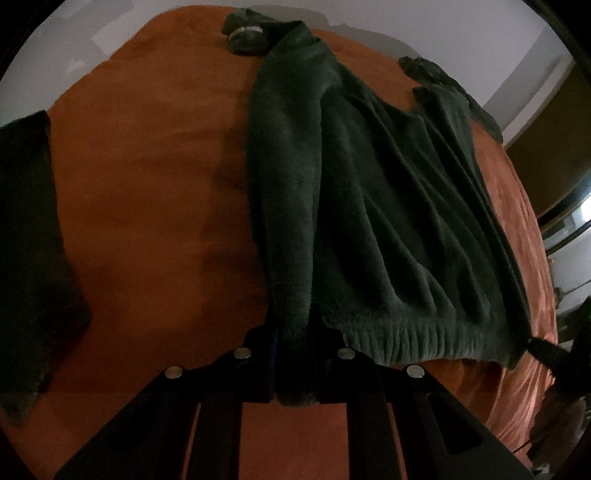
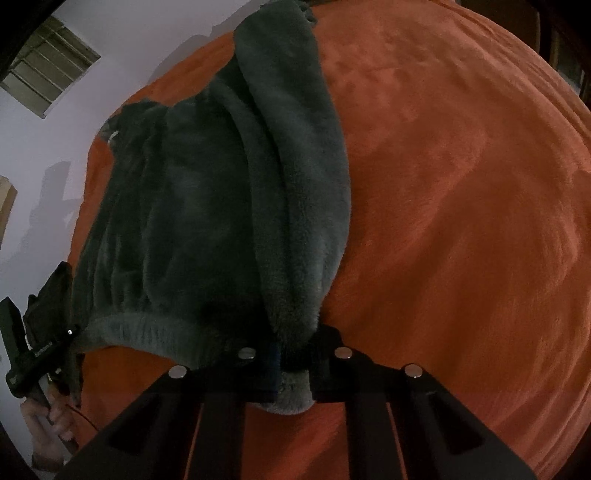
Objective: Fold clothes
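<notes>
A dark green fleece sweater (image 1: 388, 221) lies spread on an orange blanket (image 1: 147, 184), ribbed hem toward me. My left gripper (image 1: 293, 365) is shut on the cuff of its left sleeve (image 1: 288, 221), which runs along the body's left side. In the right wrist view my right gripper (image 2: 291, 369) is shut on the cuff of the other sleeve (image 2: 306, 184), which lies along the right side of the sweater (image 2: 177, 229). The left gripper (image 2: 40, 354) shows at the left edge of that view, and the right gripper (image 1: 554, 354) at the right edge of the left wrist view.
A dark folded garment (image 1: 29, 240) lies on the blanket at the left. A dark bundle (image 1: 245, 33) sits beyond the collar and another dark piece (image 1: 443, 81) at the far right. White walls, a window (image 2: 48, 74) and a dark door (image 1: 554, 147) surround the bed.
</notes>
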A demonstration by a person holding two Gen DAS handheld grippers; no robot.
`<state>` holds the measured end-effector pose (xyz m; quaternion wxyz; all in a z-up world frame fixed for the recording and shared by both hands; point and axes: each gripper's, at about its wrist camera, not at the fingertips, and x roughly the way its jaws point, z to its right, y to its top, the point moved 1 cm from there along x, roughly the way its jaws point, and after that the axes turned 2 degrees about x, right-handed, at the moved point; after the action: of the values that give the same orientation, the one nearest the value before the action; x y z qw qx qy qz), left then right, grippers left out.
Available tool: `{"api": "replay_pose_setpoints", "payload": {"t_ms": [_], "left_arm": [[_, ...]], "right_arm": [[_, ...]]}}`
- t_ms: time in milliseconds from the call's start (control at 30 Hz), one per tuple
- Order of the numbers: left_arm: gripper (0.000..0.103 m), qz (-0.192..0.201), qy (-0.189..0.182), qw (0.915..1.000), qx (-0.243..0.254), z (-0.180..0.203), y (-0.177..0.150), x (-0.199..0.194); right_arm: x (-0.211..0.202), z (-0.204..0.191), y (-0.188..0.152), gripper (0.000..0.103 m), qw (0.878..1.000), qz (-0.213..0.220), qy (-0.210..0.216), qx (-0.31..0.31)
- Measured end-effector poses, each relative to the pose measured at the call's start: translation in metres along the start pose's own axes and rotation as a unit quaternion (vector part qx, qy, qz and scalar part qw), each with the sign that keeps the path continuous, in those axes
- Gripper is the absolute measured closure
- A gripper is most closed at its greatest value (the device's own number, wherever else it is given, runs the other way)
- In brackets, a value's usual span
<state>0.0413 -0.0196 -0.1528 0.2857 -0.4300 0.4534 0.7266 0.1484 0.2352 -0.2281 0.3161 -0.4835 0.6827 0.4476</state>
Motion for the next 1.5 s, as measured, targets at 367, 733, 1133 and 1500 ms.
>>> {"api": "replay_pose_setpoints", "payload": {"t_ms": [367,733,1133,1500], "left_arm": [[0.074,-0.009,0.01,0.9994,0.033,-0.005,-0.001,0.01],[0.049,0.067,0.012,0.9962,0.055,0.002,0.041,-0.014],[0.049,0.059,-0.02,0.9965,0.056,0.007,0.055,-0.033],[0.049,0.035,-0.049,0.9965,0.058,0.014,0.052,-0.03]], "right_arm": [[0.018,-0.004,0.013,0.067,0.999,-0.011,0.01,0.049],[-0.003,0.0,0.019,0.063,0.998,0.038,-0.001,0.049],[-0.026,-0.014,0.066,0.063,0.996,0.085,-0.001,0.019],[-0.021,-0.026,0.122,0.063,0.996,0.091,-0.004,-0.02]]}}
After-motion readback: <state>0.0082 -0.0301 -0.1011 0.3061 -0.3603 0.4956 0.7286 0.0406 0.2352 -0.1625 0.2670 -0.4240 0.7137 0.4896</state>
